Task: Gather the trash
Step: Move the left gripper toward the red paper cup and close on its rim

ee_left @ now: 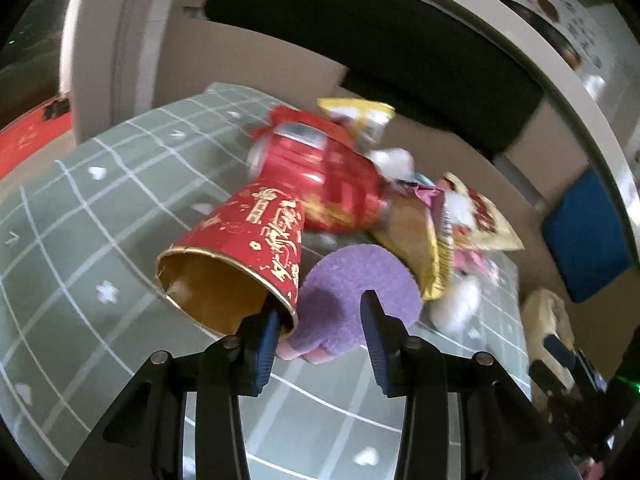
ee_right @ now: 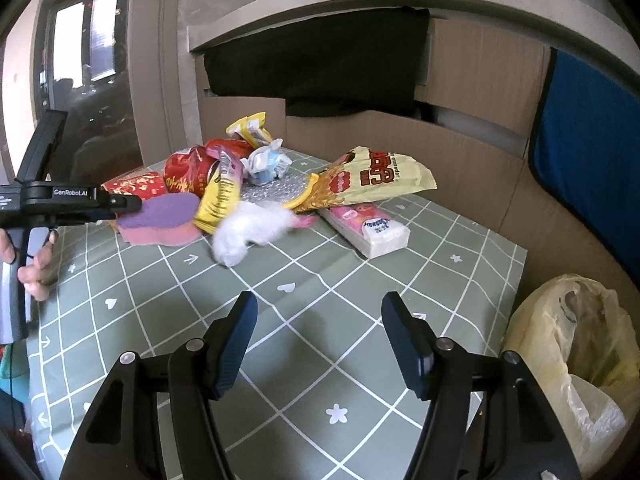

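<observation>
Two grippers are in my hands, both with jaws spread and holding nothing. My left gripper (ee_left: pixel 320 330) sits low at the trash heap, one finger just inside the rim of the tipped red paper cup with gold lettering (ee_left: pixel 244 256), the other against the purple-and-pink sponge (ee_left: pixel 356 284). Behind these lie a red drink can (ee_left: pixel 304 156), a cream-and-red snack bag (ee_right: pixel 372 180), white crumpled tissue (ee_right: pixel 248 232) and a pink tissue pack (ee_right: pixel 366 224), all toward the far edge of the green grid tablecloth (ee_right: pixel 320 320). My right gripper (ee_right: pixel 320 344) hovers over bare cloth nearer me. A yellowish plastic bag (ee_right: pixel 576 344) hangs off the cloth's right edge.
</observation>
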The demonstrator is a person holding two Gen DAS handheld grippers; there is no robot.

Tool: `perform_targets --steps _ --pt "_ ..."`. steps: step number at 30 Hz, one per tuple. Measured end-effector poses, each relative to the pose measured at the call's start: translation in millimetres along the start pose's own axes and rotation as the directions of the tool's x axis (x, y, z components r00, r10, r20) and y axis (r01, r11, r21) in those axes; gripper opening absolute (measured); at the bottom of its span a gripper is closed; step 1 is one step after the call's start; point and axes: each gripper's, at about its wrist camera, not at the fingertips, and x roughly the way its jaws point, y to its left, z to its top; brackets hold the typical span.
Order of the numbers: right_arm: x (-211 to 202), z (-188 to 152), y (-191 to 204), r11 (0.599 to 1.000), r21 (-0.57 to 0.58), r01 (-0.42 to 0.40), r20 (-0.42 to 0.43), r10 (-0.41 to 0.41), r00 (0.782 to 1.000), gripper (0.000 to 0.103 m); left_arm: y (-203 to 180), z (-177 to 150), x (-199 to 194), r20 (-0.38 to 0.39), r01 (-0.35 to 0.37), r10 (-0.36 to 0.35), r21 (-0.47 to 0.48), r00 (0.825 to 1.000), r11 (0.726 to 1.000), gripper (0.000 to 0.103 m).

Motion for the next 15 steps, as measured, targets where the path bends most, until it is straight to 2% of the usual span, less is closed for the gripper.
perform_targets --steps 7,9,12,15 --pt "-2 -5 -11 0.999 0.034 -0.004 0.002 0.004 1.0 0.062 -31 -20 -5 -0.058 0.073 -0.071 0.028 0.996 0.997 0.041" --pt "-3 -7 -15 0.999 0.047 -0.008 0.003 0.008 1.0 0.062 -34 -26 -10 -0.057 0.069 -0.067 0.04 0.996 0.997 0.041" --pt "-3 -10 -21 0.997 0.074 -0.022 0.004 0.022 1.0 0.062 -34 -34 -19 -0.014 0.03 -0.029 0.04 0.999 0.999 0.041" --pt "-4 -14 -24 0.994 0.1 -0.039 0.007 0.038 0.999 0.062 -26 -39 -17 -0.016 0.013 -0.013 -0.009 1.0 1.0 0.041"
